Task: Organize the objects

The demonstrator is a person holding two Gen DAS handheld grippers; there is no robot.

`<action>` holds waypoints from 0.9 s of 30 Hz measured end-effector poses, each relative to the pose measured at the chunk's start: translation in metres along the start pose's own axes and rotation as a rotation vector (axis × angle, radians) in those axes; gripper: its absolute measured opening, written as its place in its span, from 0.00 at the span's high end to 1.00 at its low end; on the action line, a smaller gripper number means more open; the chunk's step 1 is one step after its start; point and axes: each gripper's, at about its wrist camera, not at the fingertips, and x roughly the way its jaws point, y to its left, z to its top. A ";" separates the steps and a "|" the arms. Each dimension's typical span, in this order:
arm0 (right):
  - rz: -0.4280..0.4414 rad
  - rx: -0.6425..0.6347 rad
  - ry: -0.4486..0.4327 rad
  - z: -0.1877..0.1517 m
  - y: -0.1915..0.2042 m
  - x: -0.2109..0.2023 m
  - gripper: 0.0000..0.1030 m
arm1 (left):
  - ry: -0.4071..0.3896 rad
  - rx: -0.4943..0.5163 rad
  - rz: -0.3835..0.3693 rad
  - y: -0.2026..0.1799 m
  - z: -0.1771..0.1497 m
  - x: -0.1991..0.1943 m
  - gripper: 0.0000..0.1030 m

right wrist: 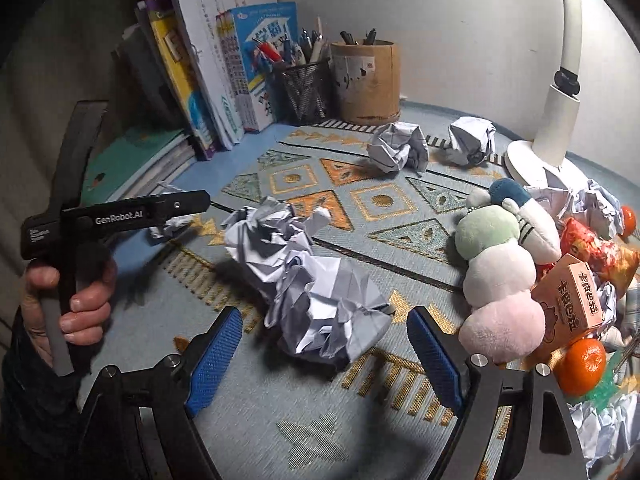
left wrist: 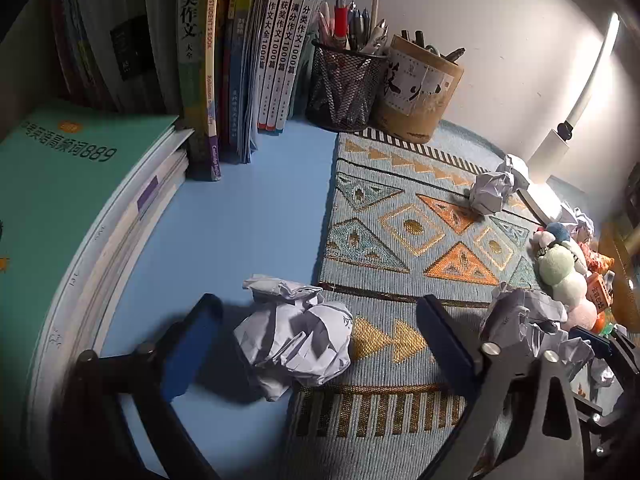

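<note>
Several crumpled paper balls lie on a patterned mat [left wrist: 400, 420]. One paper ball [left wrist: 296, 336] sits at the mat's left edge, partly on the blue desk, between the fingers of my left gripper [left wrist: 320, 304], which is open with gaps on both sides. A larger paper wad [right wrist: 316, 288] lies between the blue pads of my right gripper [right wrist: 324, 316], also open and not pressing it. A hand [right wrist: 80, 300] holds the left gripper's body [right wrist: 120, 216] at the left of the right wrist view. Two more paper balls [right wrist: 396, 144] [right wrist: 470, 140] rest further back.
Books [left wrist: 208, 60] stand and lie stacked at the back left, next to a mesh pen cup [left wrist: 344, 84] and a brown holder [left wrist: 420, 88]. A white lamp [right wrist: 560, 92] stands at the right. A plush toy [right wrist: 500, 272], pink box [right wrist: 572, 296], snack bag [right wrist: 596, 248] and tangerines [right wrist: 580, 364] crowd the right side.
</note>
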 end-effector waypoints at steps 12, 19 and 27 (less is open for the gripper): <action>0.056 0.039 -0.075 -0.004 -0.015 -0.025 0.49 | -0.141 0.148 -0.063 -0.057 -0.011 -0.060 0.65; 0.026 0.088 -0.212 -0.039 -0.070 -0.110 0.49 | -0.188 0.230 -0.238 -0.149 -0.025 -0.088 0.65; -0.271 0.286 -0.397 -0.091 -0.213 -0.225 0.48 | -0.141 0.354 -0.471 -0.320 -0.036 -0.068 0.65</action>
